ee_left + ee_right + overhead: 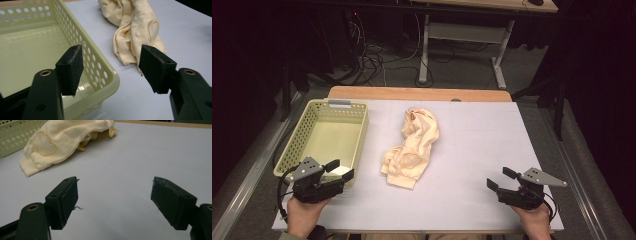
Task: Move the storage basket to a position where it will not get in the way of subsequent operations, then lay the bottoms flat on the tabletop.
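Crumpled cream garment waits mid-table, both grippers empty

The cream garment (411,147) lies bunched at the table's centre, just right of the green basket (357,131) at nine o'clock. The left gripper (339,172) at seven o'clock and the right gripper (501,179) at five both stand wide apart, holding nothing. A good pick probably pinches the hem edge low; the basket's near corner crowds the left approach, while the white table (482,140) lies bare on the right.

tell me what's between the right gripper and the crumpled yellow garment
Nothing: the high view shows bare white table top between the right gripper and the garment.
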Available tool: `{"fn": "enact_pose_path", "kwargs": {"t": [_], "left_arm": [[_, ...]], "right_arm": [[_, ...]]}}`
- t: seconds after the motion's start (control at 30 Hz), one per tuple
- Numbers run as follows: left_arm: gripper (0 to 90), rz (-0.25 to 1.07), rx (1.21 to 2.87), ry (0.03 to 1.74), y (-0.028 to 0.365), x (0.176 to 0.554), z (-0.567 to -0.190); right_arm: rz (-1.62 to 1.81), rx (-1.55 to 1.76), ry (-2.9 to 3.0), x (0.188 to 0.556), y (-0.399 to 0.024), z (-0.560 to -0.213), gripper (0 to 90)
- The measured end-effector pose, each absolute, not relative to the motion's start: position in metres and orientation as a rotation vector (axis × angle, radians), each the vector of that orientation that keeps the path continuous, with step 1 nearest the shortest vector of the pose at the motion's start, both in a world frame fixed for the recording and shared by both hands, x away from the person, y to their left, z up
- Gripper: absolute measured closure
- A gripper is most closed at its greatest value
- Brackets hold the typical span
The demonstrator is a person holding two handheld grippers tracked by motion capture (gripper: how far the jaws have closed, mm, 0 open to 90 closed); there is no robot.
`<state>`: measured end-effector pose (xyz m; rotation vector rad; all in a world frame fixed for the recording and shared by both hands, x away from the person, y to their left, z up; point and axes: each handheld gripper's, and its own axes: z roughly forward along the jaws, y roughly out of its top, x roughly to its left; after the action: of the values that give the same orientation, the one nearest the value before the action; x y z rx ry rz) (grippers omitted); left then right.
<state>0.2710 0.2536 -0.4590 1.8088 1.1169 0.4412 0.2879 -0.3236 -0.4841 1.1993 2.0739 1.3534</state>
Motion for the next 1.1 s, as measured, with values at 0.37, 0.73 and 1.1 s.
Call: {"fn": "enact_pose_path", "kwargs": {"t": [0.37, 0.73, 1.1], "left_arm": [[35.2, 0.440, 1.816, 1.113, 0.252, 0.272, -0.460], [35.2, 0.436, 1.821, 1.104, 0.251, 0.271, -0.461], [35.2, 0.435, 1.820, 1.100, 0.250, 0.270, -0.461]], "right_arm": [[1.341, 1.177, 2.061, 0.292, -0.313, -0.483, 29.5], [1.358, 1.115, 2.082, 0.298, -0.290, -0.480, 29.6], [1.377, 1.084, 2.102, 0.305, -0.269, -0.477, 31.8]]}}
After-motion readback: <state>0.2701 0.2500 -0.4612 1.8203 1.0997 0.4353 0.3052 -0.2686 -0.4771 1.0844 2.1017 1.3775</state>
